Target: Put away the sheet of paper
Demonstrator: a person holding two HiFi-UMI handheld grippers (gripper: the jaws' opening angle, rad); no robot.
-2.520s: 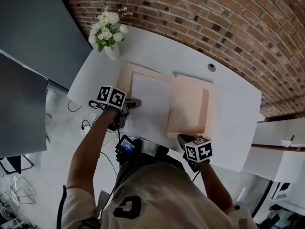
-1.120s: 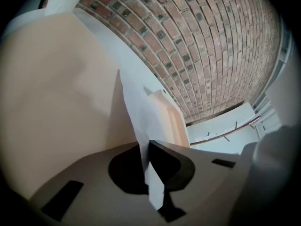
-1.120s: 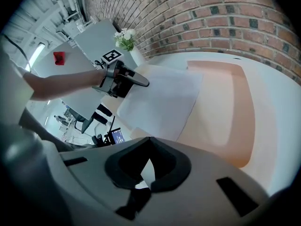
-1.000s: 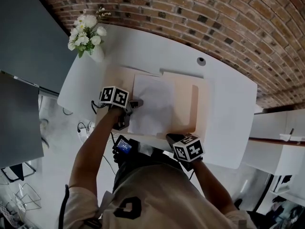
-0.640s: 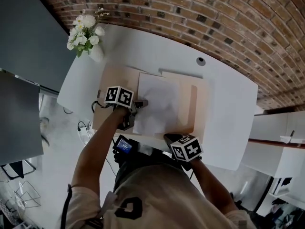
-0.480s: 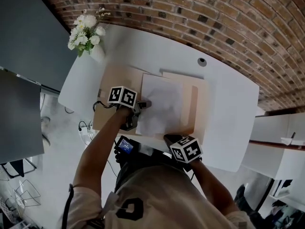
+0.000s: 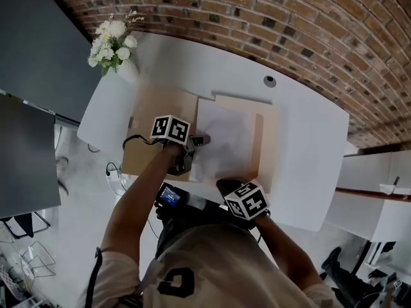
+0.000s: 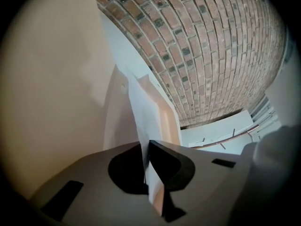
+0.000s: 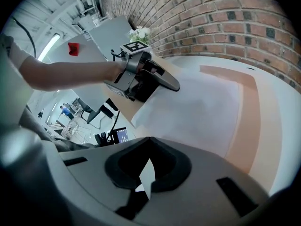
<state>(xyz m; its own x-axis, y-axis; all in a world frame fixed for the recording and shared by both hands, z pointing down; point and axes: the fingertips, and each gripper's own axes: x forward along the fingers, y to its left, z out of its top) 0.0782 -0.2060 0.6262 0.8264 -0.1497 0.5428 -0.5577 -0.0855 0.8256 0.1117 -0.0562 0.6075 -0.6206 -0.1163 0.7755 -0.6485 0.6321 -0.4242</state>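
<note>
White curved worktop (image 7: pixel 308 159) set against a brick wall (image 7: pixel 308 31), vase of flowers (image 7: pixel 110 38) at its far left corner, sheet of paper (image 7: pixel 226 133) lying on an open tan folder (image 7: pixel 268 146), left claw (image 8: pixel 146 149) clamped on the sheet's left edge, right claw (image 9: pixel 146 164) clamped on its near edge.

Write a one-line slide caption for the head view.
Left gripper and right gripper pinch a sheet of paper over an open tan folder on a white table.
</note>
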